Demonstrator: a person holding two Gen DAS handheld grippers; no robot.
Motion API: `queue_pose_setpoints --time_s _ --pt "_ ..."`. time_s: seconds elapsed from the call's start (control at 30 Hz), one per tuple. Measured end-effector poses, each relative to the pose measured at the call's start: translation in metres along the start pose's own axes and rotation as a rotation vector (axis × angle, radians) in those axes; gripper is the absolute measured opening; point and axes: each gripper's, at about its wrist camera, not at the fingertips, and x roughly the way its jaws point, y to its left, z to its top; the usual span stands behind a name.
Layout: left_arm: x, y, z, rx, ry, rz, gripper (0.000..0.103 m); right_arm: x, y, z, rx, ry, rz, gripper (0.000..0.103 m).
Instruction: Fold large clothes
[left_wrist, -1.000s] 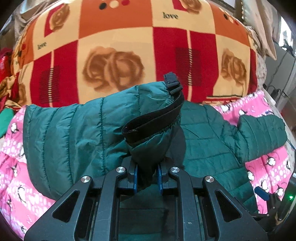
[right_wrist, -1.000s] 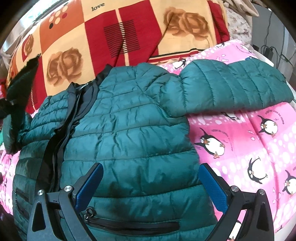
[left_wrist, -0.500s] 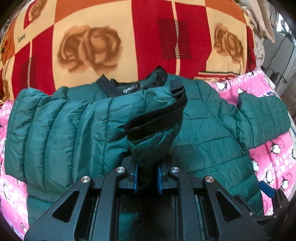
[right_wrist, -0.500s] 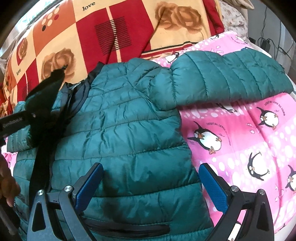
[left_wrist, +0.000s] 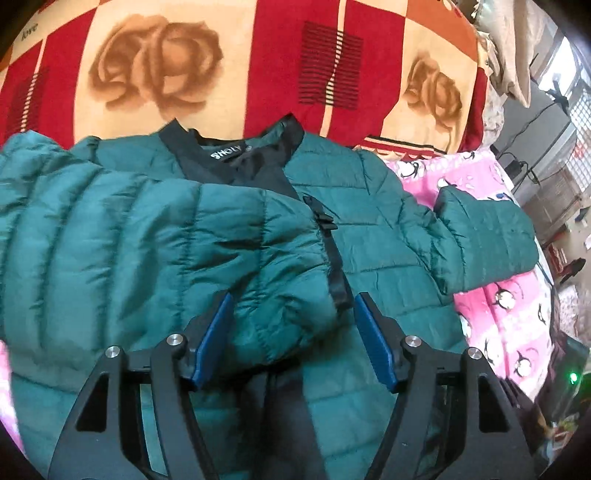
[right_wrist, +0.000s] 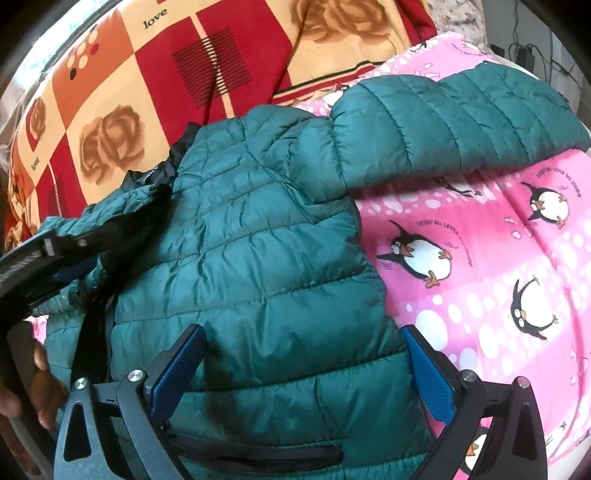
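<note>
Pink penguin-print bedding covers the bed on which the green puffer jacket lies front-up, with a red and orange rose-patterned blanket rising behind it. Nearest the left wrist camera, the left tongs have just been opening, and their blue pads now stand apart on either side of the left sleeve's cuff without pressing it; the sleeve itself lies folded across the jacket's chest, its black cuff strap toward the zip line. In the right wrist view the right tongs hang wide open over the lower right panel of the jacket, gripping nothing, and the left tool shows at the left edge with a hand on its handle. Farther off, the other sleeve stretches out flat over the bedding, unfolded, and the collar with its label lies against the blanket. The step in hand looks like the release of 1 sleeve after folding it inward. Next, I judge, the right tongs need to reach up to the far sleeve's end, close on its cuff, and carry it across the chest to match, while the left tongs draw clear without dragging the laid sleeve.
</note>
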Motion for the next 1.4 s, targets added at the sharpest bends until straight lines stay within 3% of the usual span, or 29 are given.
queue_pose_setpoints --time_s 0.2,0.33,0.43,0.57,0.7,0.77,0.97,1.03,1.1,1.17,1.27,1.4 --pt "-0.063 0.043 -0.009 -0.01 -0.084 0.096 0.068 -0.007 0.011 0.005 -0.009 -0.002 -0.004 0.103" --pt "-0.1 0.089 -0.023 -0.067 -0.169 0.227 0.068 -0.01 0.021 0.009 -0.037 0.015 -0.043 0.103" --pt "-0.113 0.125 -0.03 -0.124 -0.217 0.314 0.068 -0.011 0.027 0.005 -0.115 0.076 -0.136 0.103" --pt "-0.112 0.165 -0.035 -0.2 -0.252 0.408 0.068 -0.028 0.032 -0.001 -0.141 0.1 -0.106 0.103" --pt "-0.111 0.191 -0.039 -0.267 -0.26 0.397 0.068 -0.053 0.056 0.001 -0.223 0.047 -0.108 0.103" --pt "-0.113 0.199 -0.04 -0.287 -0.265 0.381 0.068 -0.053 0.071 0.011 -0.223 -0.002 -0.036 0.103" --pt "-0.123 0.216 -0.044 -0.343 -0.313 0.391 0.068 0.007 0.109 0.038 -0.145 0.046 0.146 0.103" --pt "-0.12 0.222 -0.043 -0.36 -0.302 0.396 0.068 0.028 0.121 0.045 -0.151 0.053 0.148 0.102" --pt "-0.114 0.227 -0.042 -0.371 -0.283 0.4 0.068 0.046 0.13 0.05 -0.156 0.058 0.146 0.086" --pt "-0.11 0.229 -0.041 -0.38 -0.278 0.399 0.068 0.062 0.137 0.054 -0.157 0.064 0.167 0.08" --pt "-0.108 0.229 -0.039 -0.378 -0.284 0.401 0.068 0.065 0.143 0.053 -0.18 0.006 0.218 0.044" --pt "-0.106 0.229 -0.039 -0.374 -0.285 0.412 0.068 0.063 0.147 0.057 -0.208 -0.029 0.235 0.026"
